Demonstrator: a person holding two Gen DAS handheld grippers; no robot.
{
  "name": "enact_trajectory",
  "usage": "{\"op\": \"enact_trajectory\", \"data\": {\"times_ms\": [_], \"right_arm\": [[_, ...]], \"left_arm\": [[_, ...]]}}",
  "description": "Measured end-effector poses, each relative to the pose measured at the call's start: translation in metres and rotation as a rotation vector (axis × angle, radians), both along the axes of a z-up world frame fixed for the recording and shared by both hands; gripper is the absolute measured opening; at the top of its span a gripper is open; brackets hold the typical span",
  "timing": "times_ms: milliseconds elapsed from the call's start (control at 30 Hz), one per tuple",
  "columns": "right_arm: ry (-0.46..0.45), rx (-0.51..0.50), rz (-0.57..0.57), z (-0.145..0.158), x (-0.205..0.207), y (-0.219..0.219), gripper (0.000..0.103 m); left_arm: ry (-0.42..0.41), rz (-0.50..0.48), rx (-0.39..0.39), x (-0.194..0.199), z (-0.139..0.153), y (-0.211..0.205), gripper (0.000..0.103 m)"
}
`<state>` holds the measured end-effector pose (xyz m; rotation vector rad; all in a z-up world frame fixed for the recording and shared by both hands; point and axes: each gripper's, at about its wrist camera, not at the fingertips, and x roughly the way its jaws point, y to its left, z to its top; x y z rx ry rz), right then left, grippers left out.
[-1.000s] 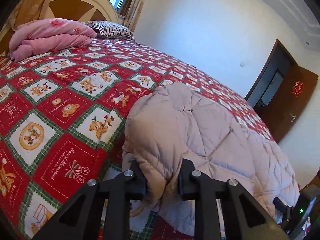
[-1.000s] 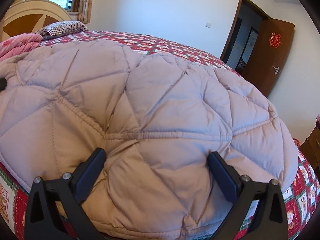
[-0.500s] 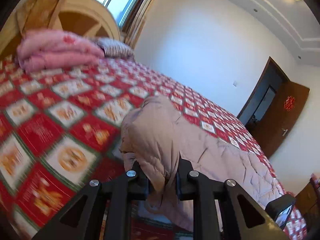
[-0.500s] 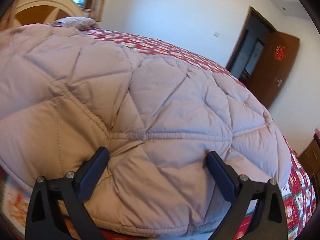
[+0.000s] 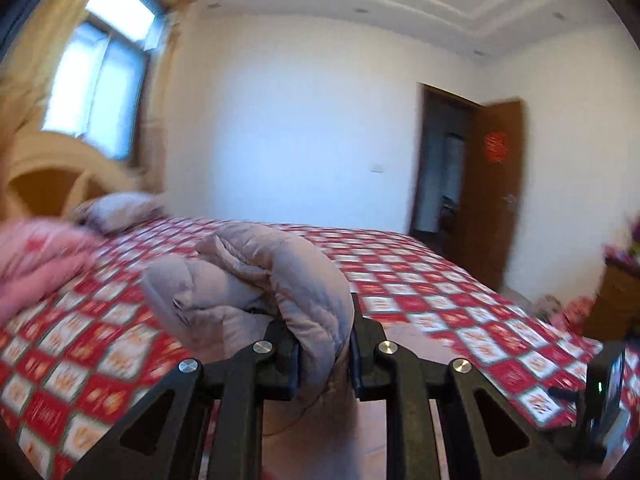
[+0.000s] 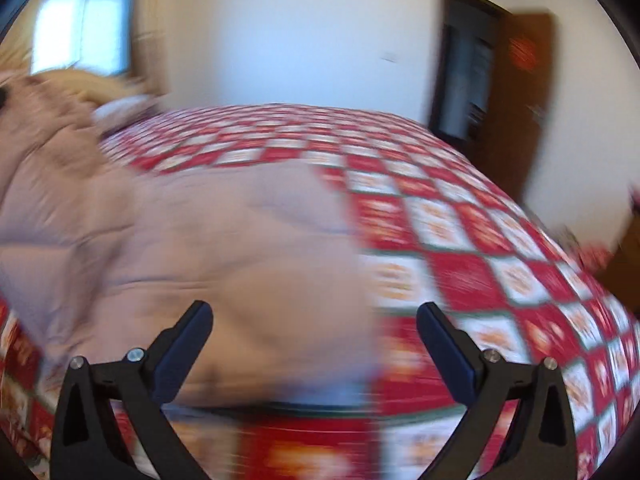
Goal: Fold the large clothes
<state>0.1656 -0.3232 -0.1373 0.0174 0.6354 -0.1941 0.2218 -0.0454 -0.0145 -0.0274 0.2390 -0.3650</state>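
Beige puffy coat [image 5: 288, 280] is bunched over the bed [image 5: 440, 292], left claw [image 5: 323, 348] pinching a thick fold to carry it across; right claw [image 6: 314, 336] gapes wide, gripping nothing

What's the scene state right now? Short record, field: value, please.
surface: bed with red checked bedspread
garment: beige quilted coat, partly lying on the bed
left gripper: jaws clamped on a bunched fold of the coat
right gripper: jaws wide apart, nothing between them, above the coat's edge
other items: pink bedding and pillow near the headboard
background: open brown door
image quality: right wrist view heavily blurred
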Motion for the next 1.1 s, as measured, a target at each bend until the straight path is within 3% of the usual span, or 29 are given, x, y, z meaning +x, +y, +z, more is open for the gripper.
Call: {"op": "enact_trajectory", "data": {"times_ms": [133, 233, 400, 467, 533, 600, 700, 767, 800, 867, 967, 1067, 1100], "right_arm": [[0.013, 0.034, -0.175, -0.005, -0.013, -0.083, 0.103], [0.013, 0.060, -0.263, -0.010, -0.026, -0.125, 0.103], [0.034, 0.118, -0.322, -0.031, -0.036, -0.146, 0.103], [0.050, 0.144, -0.318, -0.037, -0.036, -0.147, 0.103], [0.048, 0.141, -0.308, -0.036, -0.034, -0.146, 0.103], [0.032, 0.138, -0.304, -0.036, -0.035, -0.148, 0.103], [0.044, 0.163, -0.320, -0.039, -0.033, -0.154, 0.103], [0.038, 0.165, -0.324, -0.039, -0.034, -0.155, 0.103], [0.040, 0.165, -0.327, -0.040, -0.034, -0.155, 0.103], [0.043, 0.160, -0.331, -0.041, -0.034, -0.155, 0.103], [0.036, 0.157, -0.333, -0.040, -0.035, -0.156, 0.103], [0.029, 0.168, -0.329, -0.038, -0.037, -0.157, 0.103], [0.030, 0.172, -0.325, -0.036, -0.037, -0.156, 0.098]], "left_arm": [[0.000, -0.141, 0.117, 0.007, -0.010, -0.085, 0.018], [0.037, -0.244, 0.215, 0.011, -0.039, -0.147, 0.018], [0.147, -0.402, 0.381, 0.005, -0.109, -0.219, 0.018], [0.132, -0.420, 0.456, -0.007, -0.128, -0.235, 0.018], [0.097, -0.407, 0.495, -0.017, -0.131, -0.240, 0.019], [0.062, -0.396, 0.529, -0.024, -0.128, -0.240, 0.026], [-0.003, -0.396, 0.567, -0.041, -0.114, -0.243, 0.059], [-0.106, -0.397, 0.561, -0.063, -0.095, -0.245, 0.093], [-0.142, -0.407, 0.554, -0.074, -0.087, -0.247, 0.098], [-0.196, -0.451, 0.531, -0.095, -0.070, -0.245, 0.098], [-0.182, -0.416, 0.512, -0.095, -0.054, -0.230, 0.098], [-0.112, -0.294, 0.469, -0.062, -0.044, -0.187, 0.098], [-0.080, -0.233, 0.456, -0.044, -0.042, -0.168, 0.098]]}}
